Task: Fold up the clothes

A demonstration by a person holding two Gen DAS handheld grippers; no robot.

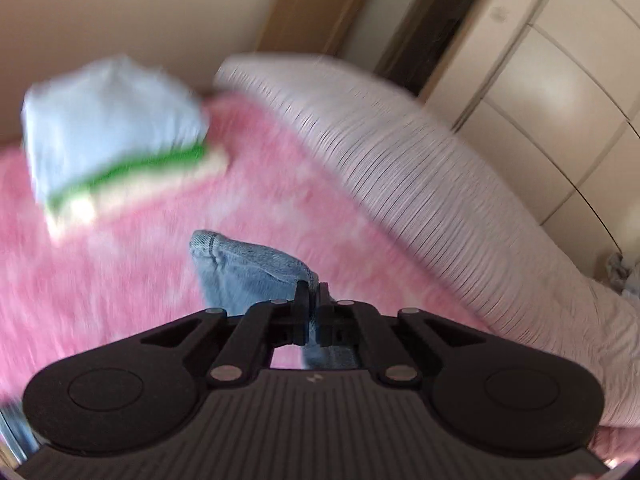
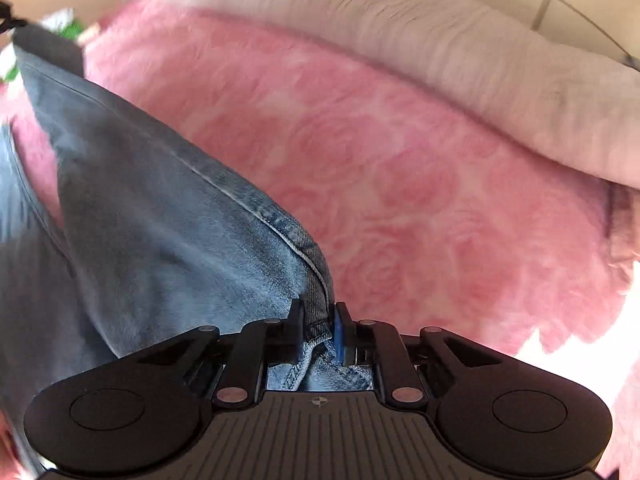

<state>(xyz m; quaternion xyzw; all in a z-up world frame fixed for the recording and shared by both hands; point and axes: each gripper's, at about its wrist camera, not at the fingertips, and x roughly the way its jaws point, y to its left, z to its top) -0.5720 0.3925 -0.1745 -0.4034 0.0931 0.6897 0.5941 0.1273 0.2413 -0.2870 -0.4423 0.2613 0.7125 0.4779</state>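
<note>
A pair of blue jeans (image 2: 152,216) hangs above a pink fluffy blanket (image 2: 400,168). My right gripper (image 2: 319,316) is shut on a seamed edge of the denim, which stretches away to the upper left. In the left wrist view my left gripper (image 1: 313,294) is shut on another corner of the jeans (image 1: 244,268), lifted over the blanket (image 1: 120,280). A folded stack of clothes (image 1: 112,136), light blue on top with green and cream layers below, lies at the far left of the bed.
A white ribbed pillow or bolster (image 1: 420,184) runs along the blanket's far side. Cream wardrobe doors (image 1: 560,80) stand behind it, and a beige wall (image 1: 120,8) lies beyond the folded stack. Both views are motion-blurred.
</note>
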